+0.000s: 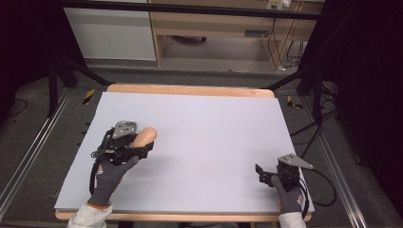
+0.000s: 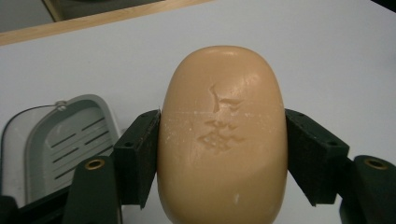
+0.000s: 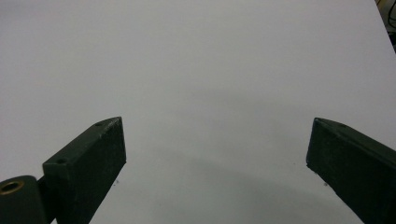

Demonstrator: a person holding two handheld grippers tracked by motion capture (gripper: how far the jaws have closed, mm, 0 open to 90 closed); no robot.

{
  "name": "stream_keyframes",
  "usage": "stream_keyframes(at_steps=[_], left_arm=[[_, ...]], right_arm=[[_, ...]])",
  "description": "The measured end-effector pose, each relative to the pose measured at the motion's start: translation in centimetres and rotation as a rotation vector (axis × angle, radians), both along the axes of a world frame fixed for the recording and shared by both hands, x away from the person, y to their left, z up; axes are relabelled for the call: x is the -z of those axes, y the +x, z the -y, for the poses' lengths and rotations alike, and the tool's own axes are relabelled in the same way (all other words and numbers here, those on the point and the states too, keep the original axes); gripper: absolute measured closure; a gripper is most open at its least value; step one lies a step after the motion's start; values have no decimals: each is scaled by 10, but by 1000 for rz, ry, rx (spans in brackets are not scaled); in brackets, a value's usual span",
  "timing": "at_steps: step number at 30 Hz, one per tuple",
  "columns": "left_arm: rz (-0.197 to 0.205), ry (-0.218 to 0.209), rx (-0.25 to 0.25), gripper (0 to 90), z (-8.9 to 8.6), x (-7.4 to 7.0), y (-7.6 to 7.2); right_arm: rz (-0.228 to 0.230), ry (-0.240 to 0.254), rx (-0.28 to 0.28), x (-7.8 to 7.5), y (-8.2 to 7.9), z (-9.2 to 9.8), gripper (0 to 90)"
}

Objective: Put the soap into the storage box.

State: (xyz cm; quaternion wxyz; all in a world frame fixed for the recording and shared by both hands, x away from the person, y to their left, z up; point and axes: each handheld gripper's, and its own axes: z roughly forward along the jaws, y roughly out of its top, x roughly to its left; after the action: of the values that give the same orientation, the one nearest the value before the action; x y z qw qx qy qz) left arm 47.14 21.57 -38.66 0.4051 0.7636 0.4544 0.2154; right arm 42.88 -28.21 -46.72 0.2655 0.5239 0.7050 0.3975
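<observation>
A tan oval bar of soap [image 2: 222, 135], with a stamped mark on top, sits between the black jaws of my left gripper [image 2: 222, 140], which is shut on its two sides. In the high view the soap [image 1: 146, 135] sticks out forward from the left gripper [image 1: 141, 145] at the table's left, just above the sheet. A grey slotted soap dish [image 2: 58, 140] lies on the table just left of that gripper's jaws. At the near right of the table, my right gripper [image 1: 261, 172] is open with its jaws wide apart over bare sheet [image 3: 217, 135] and nothing between them.
A pale grey sheet [image 1: 199, 128] covers the wooden table [image 1: 190, 90]. Metal rails and black stand legs run along both sides of the table. Cables lie on the floor at the right. A wooden cabinet stands beyond the far edge.
</observation>
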Motion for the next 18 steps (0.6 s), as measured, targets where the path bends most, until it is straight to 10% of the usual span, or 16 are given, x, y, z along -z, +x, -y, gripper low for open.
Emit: stream_keyframes(at_steps=[18], left_arm=[[-26, -4, -115, 316, -31, 11, 23]], right_arm=[[-3, -4, -3, 1, 1, -1, 50]])
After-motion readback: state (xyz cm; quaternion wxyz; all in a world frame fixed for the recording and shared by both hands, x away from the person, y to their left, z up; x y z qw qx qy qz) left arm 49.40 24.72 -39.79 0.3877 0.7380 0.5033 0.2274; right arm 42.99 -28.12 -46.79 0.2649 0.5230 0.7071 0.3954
